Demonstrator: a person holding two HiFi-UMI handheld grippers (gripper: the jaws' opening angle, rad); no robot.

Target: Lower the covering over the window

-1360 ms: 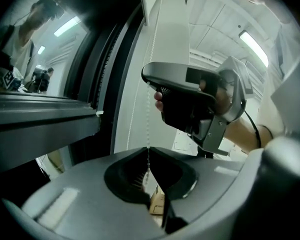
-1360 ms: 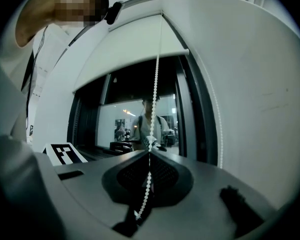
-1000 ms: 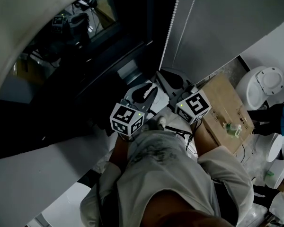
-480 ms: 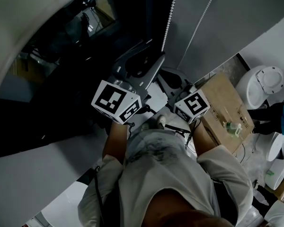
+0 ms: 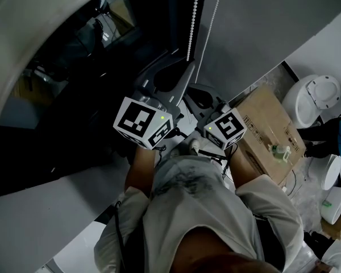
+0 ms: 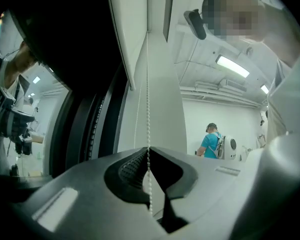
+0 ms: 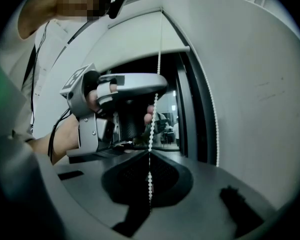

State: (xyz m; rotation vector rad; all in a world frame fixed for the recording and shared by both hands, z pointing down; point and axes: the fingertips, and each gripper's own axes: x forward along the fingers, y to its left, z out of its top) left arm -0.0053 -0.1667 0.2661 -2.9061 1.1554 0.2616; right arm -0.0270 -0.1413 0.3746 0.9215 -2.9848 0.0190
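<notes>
Head view: at the far left lies the dark window glass [image 5: 74, 95] with dim reflections in it. Just right of it the left gripper [image 5: 182, 73], grey, with its black-and-white marker cube, reaches up to the white beaded pull chain [image 5: 191, 21], which hangs down the window frame. In the left gripper view its jaws are closing, the tips meeting on one strand of the chain [image 6: 148, 84] at the left gripper [image 6: 149, 149]; beads run on below the tips. A person in a blue shirt [image 6: 209, 143] stands far back in the room.

A second strand of the chain [image 5: 213, 21] hangs just beside the first, free of both tools. The right gripper [image 5: 200, 95] sits lower and a little to the right. In the right gripper view, the right gripper [image 7: 150, 153] is clenched on the same strand [image 7: 157, 74], below the left gripper [image 7: 125, 89].

The pale grey roller blind [image 7: 135, 39] is high on the window, its lower edge near the top, with dark glass under it.

Further right on the floor lie a brown cardboard box [image 5: 267, 129] and a white rounded appliance [image 5: 315, 98].
</notes>
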